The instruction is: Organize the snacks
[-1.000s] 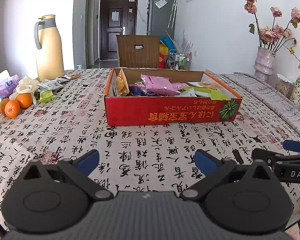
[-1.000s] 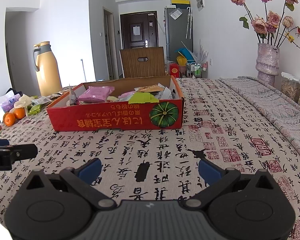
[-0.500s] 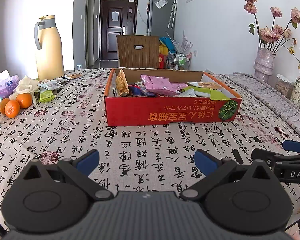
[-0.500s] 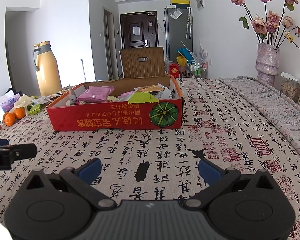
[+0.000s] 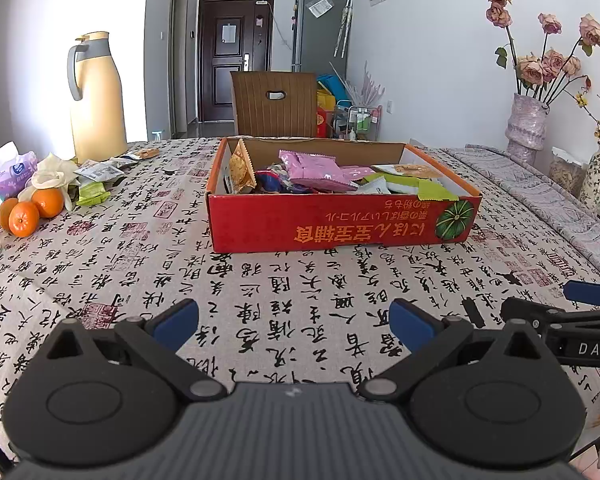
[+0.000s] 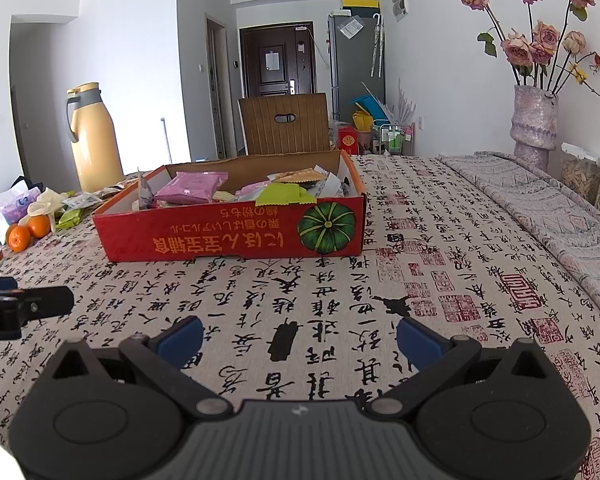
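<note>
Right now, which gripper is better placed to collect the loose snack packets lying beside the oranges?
Left, probably. The loose packets lie by the oranges, on the left gripper side. The right gripper faces the box's far end. Both jaws are open and empty.

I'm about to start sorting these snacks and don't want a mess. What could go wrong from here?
1. The green wrapper hangs over the red box's front wall; reaching in could knock it out.
2. The oranges beside the loose packets may roll if nudged.
3. The left tool and right tool, both open, sit close together and might collide.
</note>
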### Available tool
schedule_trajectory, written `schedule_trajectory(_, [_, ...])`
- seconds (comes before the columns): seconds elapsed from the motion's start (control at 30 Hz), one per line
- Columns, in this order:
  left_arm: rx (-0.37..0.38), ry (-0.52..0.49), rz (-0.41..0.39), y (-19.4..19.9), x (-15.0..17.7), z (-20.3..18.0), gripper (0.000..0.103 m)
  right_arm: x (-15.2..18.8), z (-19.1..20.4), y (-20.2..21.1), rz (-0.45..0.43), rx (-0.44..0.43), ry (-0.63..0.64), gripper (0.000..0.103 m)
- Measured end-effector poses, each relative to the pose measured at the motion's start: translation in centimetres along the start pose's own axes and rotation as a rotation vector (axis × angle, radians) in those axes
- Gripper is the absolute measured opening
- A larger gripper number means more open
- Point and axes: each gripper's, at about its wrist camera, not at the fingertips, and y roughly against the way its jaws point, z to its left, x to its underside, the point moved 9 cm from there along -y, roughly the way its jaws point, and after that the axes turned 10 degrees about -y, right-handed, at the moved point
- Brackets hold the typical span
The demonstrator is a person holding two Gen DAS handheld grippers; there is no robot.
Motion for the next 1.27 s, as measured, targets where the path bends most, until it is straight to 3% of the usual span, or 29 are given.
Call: schedule_trajectory(1.27, [0.002,0.005,0.009,-0.15,-0.18,0.19,0.103,0.57,-0.07,-0.31,0.007,-0.005,-0.002,0.103])
